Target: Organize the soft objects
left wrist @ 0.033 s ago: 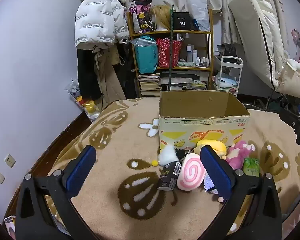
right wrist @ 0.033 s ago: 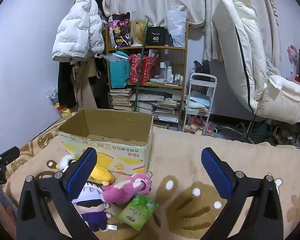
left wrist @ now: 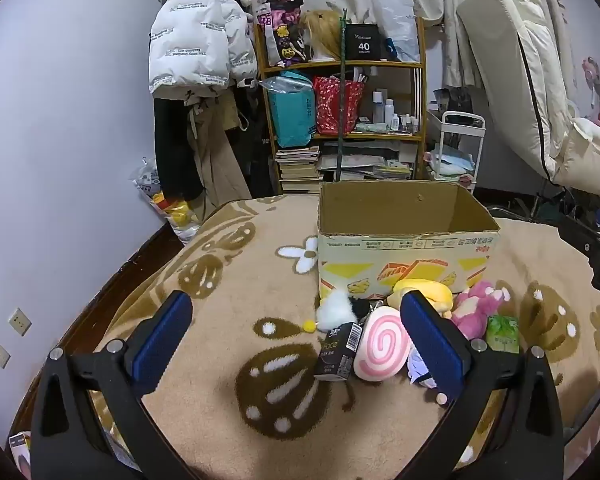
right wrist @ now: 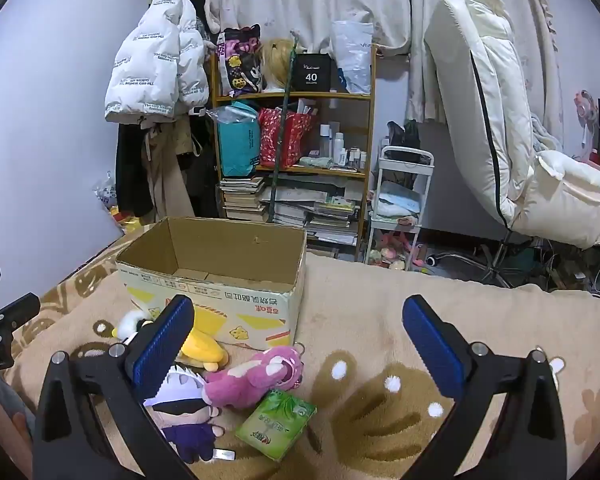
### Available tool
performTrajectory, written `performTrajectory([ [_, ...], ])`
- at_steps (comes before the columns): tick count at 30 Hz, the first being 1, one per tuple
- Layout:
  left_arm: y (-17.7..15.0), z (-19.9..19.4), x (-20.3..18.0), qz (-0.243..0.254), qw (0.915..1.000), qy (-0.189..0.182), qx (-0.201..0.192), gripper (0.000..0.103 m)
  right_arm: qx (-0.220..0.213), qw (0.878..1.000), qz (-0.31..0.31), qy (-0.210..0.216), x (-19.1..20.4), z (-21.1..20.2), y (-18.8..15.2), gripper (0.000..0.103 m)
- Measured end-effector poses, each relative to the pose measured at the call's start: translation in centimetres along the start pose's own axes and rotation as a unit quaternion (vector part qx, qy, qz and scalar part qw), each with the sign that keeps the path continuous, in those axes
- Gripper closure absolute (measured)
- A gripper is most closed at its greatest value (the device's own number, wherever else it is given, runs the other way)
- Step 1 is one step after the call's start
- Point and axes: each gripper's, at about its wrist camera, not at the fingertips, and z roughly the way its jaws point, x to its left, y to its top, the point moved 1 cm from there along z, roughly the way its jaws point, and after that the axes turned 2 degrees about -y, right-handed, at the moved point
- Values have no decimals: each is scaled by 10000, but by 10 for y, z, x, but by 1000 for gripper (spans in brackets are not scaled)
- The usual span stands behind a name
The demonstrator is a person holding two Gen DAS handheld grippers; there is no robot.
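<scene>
An open, empty cardboard box (left wrist: 404, 248) (right wrist: 216, 280) stands on the brown blanket. In front of it lie a pink swirl cushion (left wrist: 380, 344), a yellow plush (left wrist: 424, 290) (right wrist: 202, 348), a pink plush (left wrist: 478, 312) (right wrist: 256, 376), a white fluffy toy (left wrist: 334, 310), a white-haired doll (right wrist: 184, 412), a green tissue pack (left wrist: 502, 332) (right wrist: 276, 424) and a black carton (left wrist: 338, 352). My left gripper (left wrist: 296, 340) is open and empty, left of the pile. My right gripper (right wrist: 298, 344) is open and empty, above the pile's right side.
The bed's blanket (left wrist: 220, 360) (right wrist: 380, 320) extends left and right of the box. Behind the bed stand a cluttered shelf (left wrist: 344, 120), hanging coats (left wrist: 196, 80), a white cart (right wrist: 400, 208) and a cream recliner chair (right wrist: 512, 128).
</scene>
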Motion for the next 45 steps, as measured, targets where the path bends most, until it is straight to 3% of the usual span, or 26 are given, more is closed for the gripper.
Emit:
performTrajectory([
  [45, -1, -3, 9, -33, 10000, 31, 0, 0, -2, 10000, -71, 11, 4, -1, 4, 0],
])
